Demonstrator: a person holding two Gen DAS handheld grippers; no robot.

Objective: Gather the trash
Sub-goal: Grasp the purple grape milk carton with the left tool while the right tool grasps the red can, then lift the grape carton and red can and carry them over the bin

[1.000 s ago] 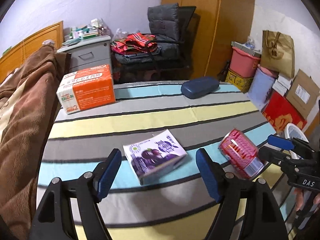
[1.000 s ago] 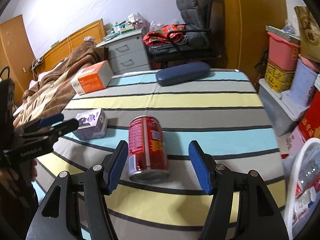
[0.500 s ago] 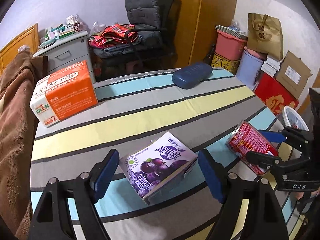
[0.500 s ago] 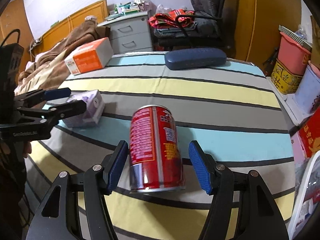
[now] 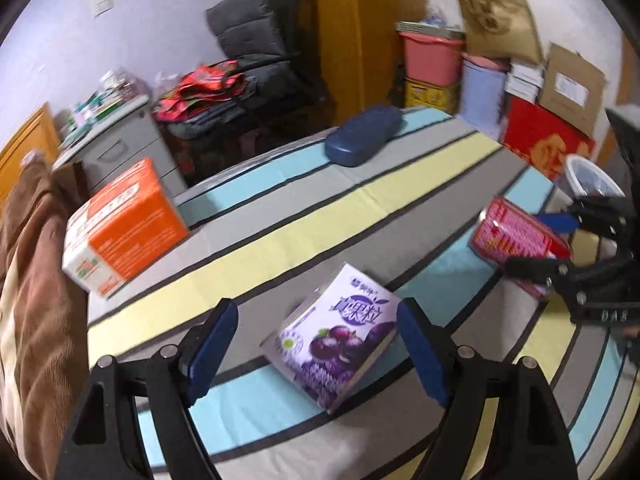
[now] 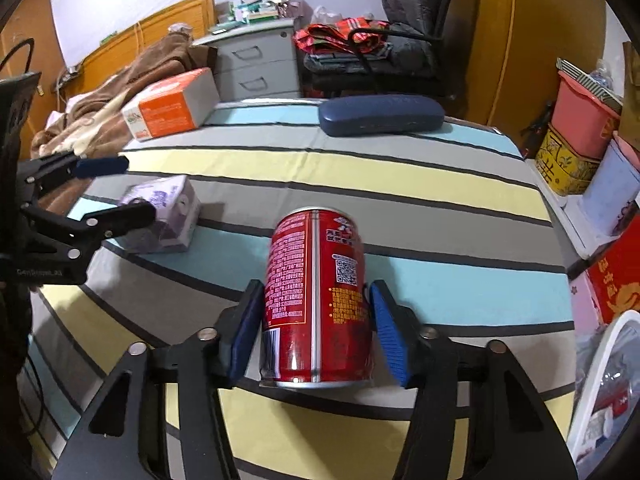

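A red drink can [image 6: 316, 280] lies on its side on the striped tablecloth [image 6: 420, 184], its bottom end toward me. My right gripper [image 6: 316, 292] is closing around it, and both blue pads touch its sides. In the left wrist view the same can [image 5: 512, 232] shows at the right inside the right gripper [image 5: 538, 242]. A purple grape-drink carton [image 5: 340, 340] lies flat between the fingers of my open left gripper [image 5: 316, 312]; the right pad is close to its corner and the left pad stands well clear. From the right wrist view, the carton [image 6: 172, 220] sits beside the left gripper [image 6: 134, 188].
An orange and white box [image 5: 124, 220] stands at the table's far left, and a dark blue glasses case [image 5: 364, 136] lies at the far edge. A white bin [image 6: 608, 360] with rubbish stands off the table's right side. A brown blanket [image 5: 32, 280] borders the left.
The right jaws have narrowed from wide apart onto the can's sides. The left gripper has rolled and come closer to the purple carton, which now sits further between its fingers.
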